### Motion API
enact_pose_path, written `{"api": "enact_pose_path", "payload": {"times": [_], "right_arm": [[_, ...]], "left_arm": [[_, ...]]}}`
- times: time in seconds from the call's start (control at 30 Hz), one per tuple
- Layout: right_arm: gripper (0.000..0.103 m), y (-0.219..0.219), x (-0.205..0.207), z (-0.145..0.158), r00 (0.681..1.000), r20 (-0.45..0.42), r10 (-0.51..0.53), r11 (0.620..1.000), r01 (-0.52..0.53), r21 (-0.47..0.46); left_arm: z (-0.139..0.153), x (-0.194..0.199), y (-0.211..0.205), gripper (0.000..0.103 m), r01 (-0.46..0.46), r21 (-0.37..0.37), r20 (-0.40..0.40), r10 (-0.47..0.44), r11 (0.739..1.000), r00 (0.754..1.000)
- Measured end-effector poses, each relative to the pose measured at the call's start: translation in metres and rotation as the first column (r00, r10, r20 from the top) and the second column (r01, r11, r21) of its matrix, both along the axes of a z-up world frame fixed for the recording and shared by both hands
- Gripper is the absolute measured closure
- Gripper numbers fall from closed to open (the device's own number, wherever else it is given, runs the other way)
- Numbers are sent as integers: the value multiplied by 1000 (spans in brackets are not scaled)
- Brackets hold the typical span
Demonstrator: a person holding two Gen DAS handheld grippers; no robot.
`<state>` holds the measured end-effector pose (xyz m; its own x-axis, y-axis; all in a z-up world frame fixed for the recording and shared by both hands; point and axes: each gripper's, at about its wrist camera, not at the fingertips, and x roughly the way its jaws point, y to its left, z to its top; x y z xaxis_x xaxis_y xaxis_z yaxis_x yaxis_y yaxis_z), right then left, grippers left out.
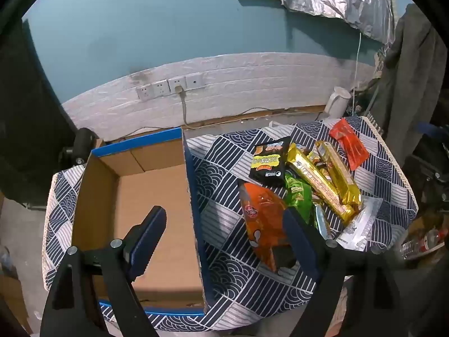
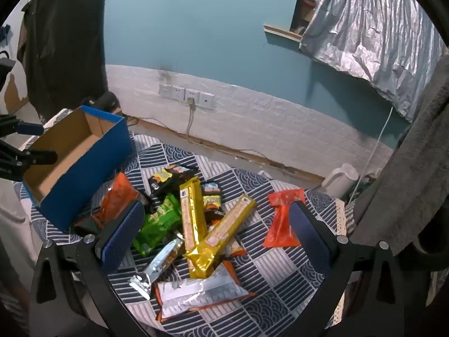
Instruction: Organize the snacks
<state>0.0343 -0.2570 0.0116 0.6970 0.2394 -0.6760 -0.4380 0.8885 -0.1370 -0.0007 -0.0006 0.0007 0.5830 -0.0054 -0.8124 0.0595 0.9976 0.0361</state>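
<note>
snacks heaped on tablecloth beside cardboard box; both grippers agape.

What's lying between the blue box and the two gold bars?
An orange bag beside the blue box, then a green packet and a black packet, reaching the gold bars. The right wrist view shows it best.

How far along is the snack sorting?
Nothing looks done: the blue cardboard box is empty. Nothing in hand: left gripper and right gripper are open. Left: the gold packs, green bag, orange bag, red packet and rest.
</note>
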Motion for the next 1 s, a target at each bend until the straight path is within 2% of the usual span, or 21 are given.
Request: {"api": "enact_pose_path", "payload": {"times": [0.37,0.5,1.0], "right_arm": [[2,2,-5,-6,1000,6,-2,1000,2,8],[2,-5,-3,5,1000,7,-5,1000,5,3],[2,-4,-1,4,1000,7,-11,1000,11,-5]], "left_arm": [[3,-2,-4,17,12,4,16,-12,1000,1000],[1,-1,-4,17,6,9,11,-6,1000,1000],[-5,-3,-3,17,0,15,3,0,1000,1000]]}}
